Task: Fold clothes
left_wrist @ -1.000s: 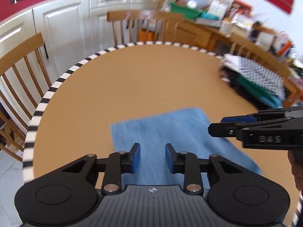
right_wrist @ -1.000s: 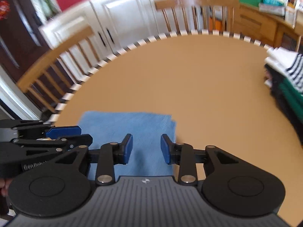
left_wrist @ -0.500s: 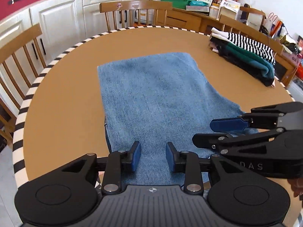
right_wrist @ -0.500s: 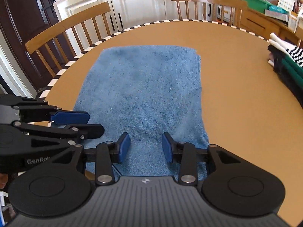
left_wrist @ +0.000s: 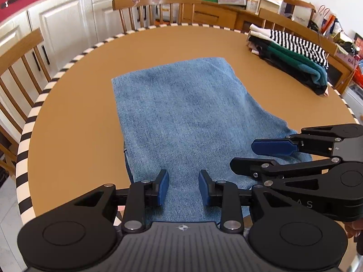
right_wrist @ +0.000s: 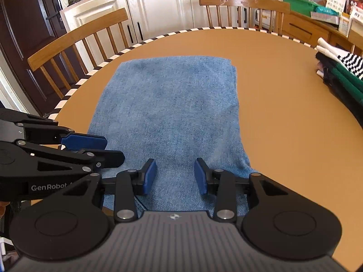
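Blue denim (left_wrist: 181,113) lying flat on the round table (left_wrist: 74,117), long axis running from 6 toward 12 in both wrist views, far edge square, near end at the table's edge under the grippers. Left gripper (left_wrist: 183,187) low at 6 over the near end, jaws apart with nothing pinched; denim only seen through the gap. Right gripper (right_wrist: 175,174) just beside it, jaws likewise parted and empty.

Step in hand, by the look of it: taking the near edge for a fold toward 12. Best done by spreading out first, one gripper to each near corner rather than both mid-hem, then pinching every layer at once. Lift only enough to clear the cloth, carry both corners evenly to 12, match edges with the far hem before letting go. Worth keeping clear of the folded stack (left_wrist: 292,56) at 2.
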`<state>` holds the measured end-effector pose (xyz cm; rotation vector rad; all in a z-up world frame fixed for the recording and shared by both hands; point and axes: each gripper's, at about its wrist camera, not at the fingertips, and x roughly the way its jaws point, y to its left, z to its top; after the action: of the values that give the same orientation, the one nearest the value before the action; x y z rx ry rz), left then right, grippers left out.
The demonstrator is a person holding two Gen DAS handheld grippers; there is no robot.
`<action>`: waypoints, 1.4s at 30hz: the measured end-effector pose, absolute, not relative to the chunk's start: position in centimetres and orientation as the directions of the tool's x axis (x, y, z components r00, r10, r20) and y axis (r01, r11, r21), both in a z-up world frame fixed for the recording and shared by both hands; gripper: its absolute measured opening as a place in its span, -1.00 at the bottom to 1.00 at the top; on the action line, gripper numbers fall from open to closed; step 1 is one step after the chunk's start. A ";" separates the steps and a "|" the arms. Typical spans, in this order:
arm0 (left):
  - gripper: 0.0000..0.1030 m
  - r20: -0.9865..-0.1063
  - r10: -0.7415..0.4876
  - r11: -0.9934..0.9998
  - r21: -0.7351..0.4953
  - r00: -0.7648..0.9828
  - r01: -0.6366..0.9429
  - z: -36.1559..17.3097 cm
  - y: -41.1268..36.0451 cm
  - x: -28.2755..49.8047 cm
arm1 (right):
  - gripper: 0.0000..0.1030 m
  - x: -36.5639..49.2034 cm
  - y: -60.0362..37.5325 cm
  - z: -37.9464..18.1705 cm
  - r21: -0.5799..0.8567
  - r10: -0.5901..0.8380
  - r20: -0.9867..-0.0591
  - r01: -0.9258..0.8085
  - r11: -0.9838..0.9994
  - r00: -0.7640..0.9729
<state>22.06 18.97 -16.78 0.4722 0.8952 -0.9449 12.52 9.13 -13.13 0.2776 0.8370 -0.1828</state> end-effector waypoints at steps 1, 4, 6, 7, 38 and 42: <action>-0.37 -0.838 -0.475 0.519 -0.020 0.269 0.854 -16.4 18.6 22.2 | -0.22 12.7 9.1 -12.8 0.170 -0.045 -0.759 0.264 0.949 0.650; -0.12 -0.856 -0.447 0.455 0.033 0.260 0.890 -14.8 17.5 22.6 | -0.12 12.2 8.7 -11.2 0.194 -0.061 -0.739 0.298 0.934 0.671; 0.33 -0.852 -0.450 0.401 0.077 0.269 0.913 -13.4 16.9 23.0 | 0.23 10.7 8.7 -9.5 0.210 -0.097 -0.686 0.324 0.923 0.721; 0.44 -0.848 -0.451 0.373 0.105 0.279 0.922 -12.7 16.5 23.4 | 0.45 9.8 8.8 -8.7 0.211 -0.123 -0.659 0.339 0.917 0.742; 0.63 -0.780 -0.050 -0.436 -0.545 -0.624 0.716 -18.6 -3.5 43.3 | 0.45 4.4 17.8 -17.6 0.773 -0.519 -0.631 0.520 -0.363 0.576; 0.63 -0.768 0.062 -0.472 -0.586 -0.638 0.659 -20.3 -4.4 41.4 | 0.45 5.0 18.4 -18.6 0.790 -0.528 -0.613 0.475 -0.388 0.588</action>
<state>41.41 -4.37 -20.31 1.0625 1.3343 -2.1593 4.99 18.40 -18.60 1.6523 -0.0446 -1.0716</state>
